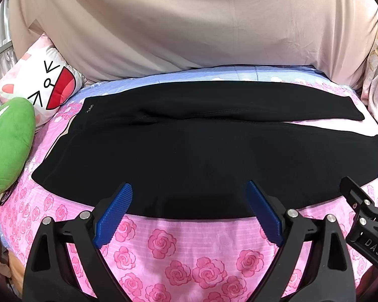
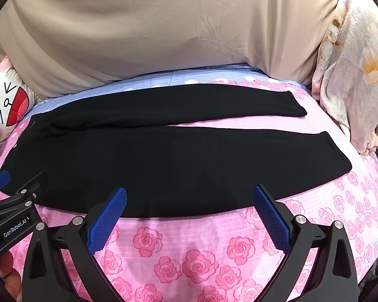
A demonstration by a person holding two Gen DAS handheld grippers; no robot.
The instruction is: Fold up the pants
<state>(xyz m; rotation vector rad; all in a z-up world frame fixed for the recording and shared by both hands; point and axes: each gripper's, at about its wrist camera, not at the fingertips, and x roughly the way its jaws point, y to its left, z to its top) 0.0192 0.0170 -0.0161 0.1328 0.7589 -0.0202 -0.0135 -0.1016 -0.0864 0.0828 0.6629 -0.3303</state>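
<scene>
Black pants [image 1: 189,151] [image 2: 176,156] lie spread flat across the bed, waistband at the left, both legs running right with a thin gap between them. My left gripper [image 1: 189,188] is open, its blue fingertips hovering just over the near edge of the near leg, nothing between them. My right gripper [image 2: 189,193] is also open, at the same near edge further right. Each gripper shows at the side of the other's view: the right gripper [image 1: 365,201] and the left gripper [image 2: 12,201].
The bed has a pink rose-print cover [image 1: 189,246] [image 2: 189,251]. A beige sheet [image 1: 189,25] rises behind. A cartoon-face pillow [image 1: 40,85] and green cushion [image 1: 7,146] lie left. A pale floral blanket [image 2: 352,75] is bunched at the right.
</scene>
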